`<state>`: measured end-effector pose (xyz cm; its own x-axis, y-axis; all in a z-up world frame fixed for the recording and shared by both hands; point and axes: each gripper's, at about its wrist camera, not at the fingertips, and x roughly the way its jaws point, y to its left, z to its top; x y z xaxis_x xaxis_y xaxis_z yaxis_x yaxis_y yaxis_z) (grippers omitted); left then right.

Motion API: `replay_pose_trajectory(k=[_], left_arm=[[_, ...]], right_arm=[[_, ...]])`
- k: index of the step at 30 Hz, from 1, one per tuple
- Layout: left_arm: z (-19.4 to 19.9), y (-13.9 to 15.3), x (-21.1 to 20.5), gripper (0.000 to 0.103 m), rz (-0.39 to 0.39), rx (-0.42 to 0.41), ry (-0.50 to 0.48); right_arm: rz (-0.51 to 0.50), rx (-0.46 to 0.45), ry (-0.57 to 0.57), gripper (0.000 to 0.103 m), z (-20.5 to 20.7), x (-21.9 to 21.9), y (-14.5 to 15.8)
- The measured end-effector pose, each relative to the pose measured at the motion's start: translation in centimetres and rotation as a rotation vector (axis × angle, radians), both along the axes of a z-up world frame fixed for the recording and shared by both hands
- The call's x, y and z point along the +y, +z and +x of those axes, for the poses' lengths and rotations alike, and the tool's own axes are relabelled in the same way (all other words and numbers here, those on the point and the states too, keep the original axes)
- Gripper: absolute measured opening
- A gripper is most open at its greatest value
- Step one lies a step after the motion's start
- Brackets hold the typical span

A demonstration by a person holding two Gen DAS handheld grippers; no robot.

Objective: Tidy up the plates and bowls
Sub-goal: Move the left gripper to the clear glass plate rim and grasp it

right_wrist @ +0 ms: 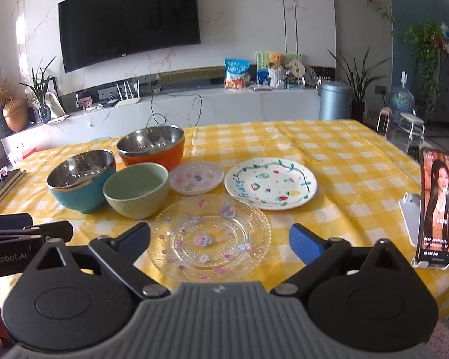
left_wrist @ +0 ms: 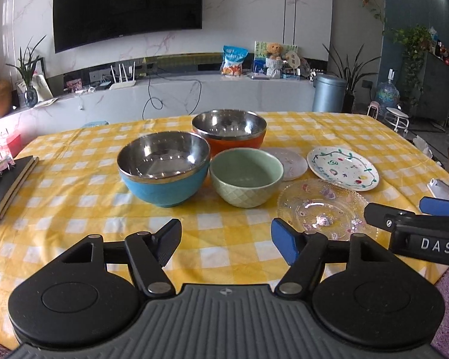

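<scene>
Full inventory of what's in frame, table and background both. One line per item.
blue bowl: 1, steel-lined, table left
orange bowl: 1, steel-lined, behind the blue
green bowl: 1, pale green, middle
small plate: 1, pinkish with decals, behind the glass plate
painted plate: 1, white, hand-drawn motifs, right of it
glass plate: 1, clear with decals, nearest
phone: 1, screen lit, on stand, table right
notebooks: black, table's left edge
tablecloth: yellow check
TV: 1, black, wall
left gripper: open, empty
right gripper: open, empty
</scene>
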<state>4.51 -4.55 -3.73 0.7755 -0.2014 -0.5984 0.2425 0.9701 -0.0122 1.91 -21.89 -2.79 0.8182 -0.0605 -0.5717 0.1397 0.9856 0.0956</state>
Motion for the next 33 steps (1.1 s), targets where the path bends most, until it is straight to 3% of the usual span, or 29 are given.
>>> replay_pose_trajectory(k=[5,8,14,33], left_arm=[[2.2,-1.3,-0.5,0.068,-0.057,0.113,0.000],[2.9,-1.9,-1.3,0.060,-0.042,0.112,-0.021],[4.9,-2.8,-2.6,0.044,-0.099,0.143,-0.043],[8.1,-5.1,-3.7,0.031,-0.196,0.222,-0.052]], right_arm=[[0.055,0.038,-0.050,0.075,1.2,-2.0,-1.3],[0.059,0.055,-0.075,0.066,2.0,-3.0,-1.9],[0.111,0.096,-0.080,0.040,4.1,-4.3,-3.4],[0.235,0.133,-0.106,0.016,6.9,-6.8,-6.3]])
